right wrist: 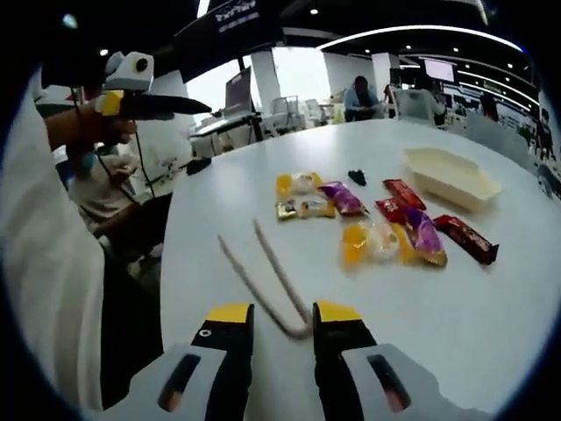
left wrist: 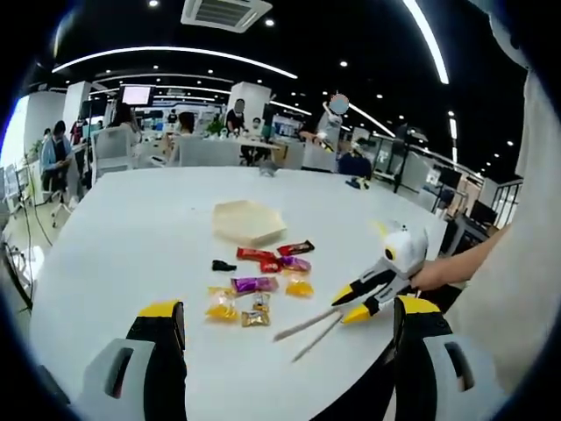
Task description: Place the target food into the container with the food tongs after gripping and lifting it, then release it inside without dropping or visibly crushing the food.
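Tongs (right wrist: 267,281) sit with their joined end between the right gripper's (right wrist: 282,317) yellow-tipped jaws, which stand close on either side of it; I cannot tell whether they press it. The two pale arms of the tongs fan out across the white table (right wrist: 491,333), tips spread. In the left gripper view the same tongs (left wrist: 308,331) poke out from the right gripper (left wrist: 361,303), which comes in from the right with a person's hand (left wrist: 438,274) behind it. The left gripper (left wrist: 287,317) hovers above the table (left wrist: 123,228) with its jaws wide apart and nothing between them.

Beyond the tong tips lies a scatter of wrapped snacks: an orange packet (right wrist: 358,242) nearest, a purple packet (right wrist: 424,235) beside it, a dark red bar (right wrist: 466,239) further right, and a yellow packet (right wrist: 296,183) and a small black piece (right wrist: 357,176) further off. Past them sits the cream hexagonal container (right wrist: 449,175), seen too in the left gripper view (left wrist: 248,220), apart from the snacks. People sit at desks in the background
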`<state>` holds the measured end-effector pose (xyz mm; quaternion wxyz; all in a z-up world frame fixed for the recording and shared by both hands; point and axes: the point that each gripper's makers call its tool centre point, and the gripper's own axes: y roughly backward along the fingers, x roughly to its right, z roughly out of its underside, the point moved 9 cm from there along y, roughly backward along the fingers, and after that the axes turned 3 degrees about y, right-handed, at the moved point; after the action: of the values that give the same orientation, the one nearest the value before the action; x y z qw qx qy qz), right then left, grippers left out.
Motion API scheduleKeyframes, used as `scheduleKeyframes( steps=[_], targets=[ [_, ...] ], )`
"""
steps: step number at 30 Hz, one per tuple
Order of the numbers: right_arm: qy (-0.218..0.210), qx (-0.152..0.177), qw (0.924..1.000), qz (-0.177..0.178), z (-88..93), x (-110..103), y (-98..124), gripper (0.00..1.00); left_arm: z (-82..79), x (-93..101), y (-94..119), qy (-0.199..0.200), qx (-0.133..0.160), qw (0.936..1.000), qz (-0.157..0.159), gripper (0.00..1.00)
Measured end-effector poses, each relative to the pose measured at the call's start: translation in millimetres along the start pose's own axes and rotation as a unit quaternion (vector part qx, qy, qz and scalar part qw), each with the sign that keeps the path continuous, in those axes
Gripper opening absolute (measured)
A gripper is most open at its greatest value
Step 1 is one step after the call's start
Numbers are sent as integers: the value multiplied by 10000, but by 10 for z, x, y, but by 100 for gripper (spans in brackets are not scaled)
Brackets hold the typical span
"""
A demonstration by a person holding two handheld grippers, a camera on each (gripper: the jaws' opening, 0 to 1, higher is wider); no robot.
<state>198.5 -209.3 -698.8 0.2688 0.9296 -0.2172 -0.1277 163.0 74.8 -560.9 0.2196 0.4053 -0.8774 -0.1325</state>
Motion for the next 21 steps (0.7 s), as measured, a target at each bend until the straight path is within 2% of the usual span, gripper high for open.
scheduleKeyframes(
  steps=[10,14,21],
  targets=[
    [20,-48,10000,54,51,25,-63,20,-27,42,-21,-47,-26,10000,12,99],
    [33,58,10000,60,61,29,-62,20,-9,65,-35,-43,-97,9999,51,99],
    [357,105,9993,50,86,16,-54,18,31,118,-37,-47,-145,9998,109,99]
  ],
)
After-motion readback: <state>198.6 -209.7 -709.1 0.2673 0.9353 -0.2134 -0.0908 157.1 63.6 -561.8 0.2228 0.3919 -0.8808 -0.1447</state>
